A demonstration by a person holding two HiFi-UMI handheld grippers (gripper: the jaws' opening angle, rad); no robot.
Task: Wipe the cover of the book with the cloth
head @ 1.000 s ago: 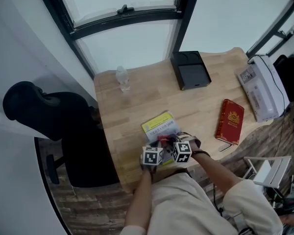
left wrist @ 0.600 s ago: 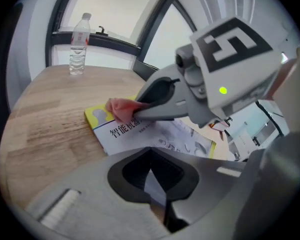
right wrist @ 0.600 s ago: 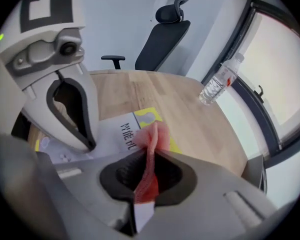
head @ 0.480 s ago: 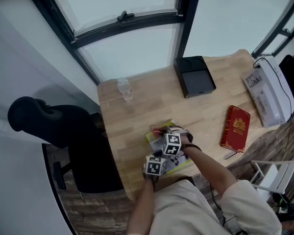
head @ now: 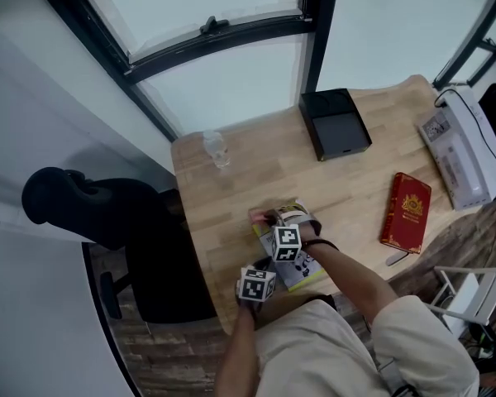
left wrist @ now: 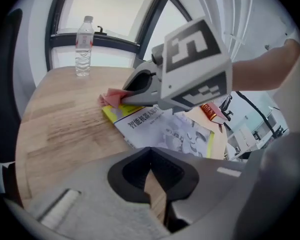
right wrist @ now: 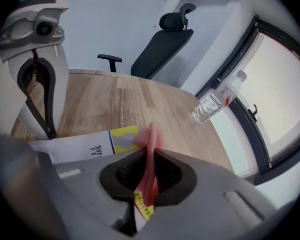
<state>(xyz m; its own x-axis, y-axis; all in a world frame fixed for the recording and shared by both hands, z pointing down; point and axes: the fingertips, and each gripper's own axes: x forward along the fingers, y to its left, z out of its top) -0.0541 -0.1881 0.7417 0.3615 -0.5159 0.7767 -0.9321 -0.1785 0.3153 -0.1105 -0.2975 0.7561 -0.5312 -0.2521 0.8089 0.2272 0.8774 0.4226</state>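
The grey left gripper sits near the torso, its 2 jaws together, empty. The grey right gripper, on a bare outstretched forearm, pinches a thin pink cloth.

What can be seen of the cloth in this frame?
The cloth is thin, soft-looking and pinkish red, with a small yellow tag. It stands folded edge-on, pinched between the fingers of the right gripper, its free end bunched at the yellow corner of the book.
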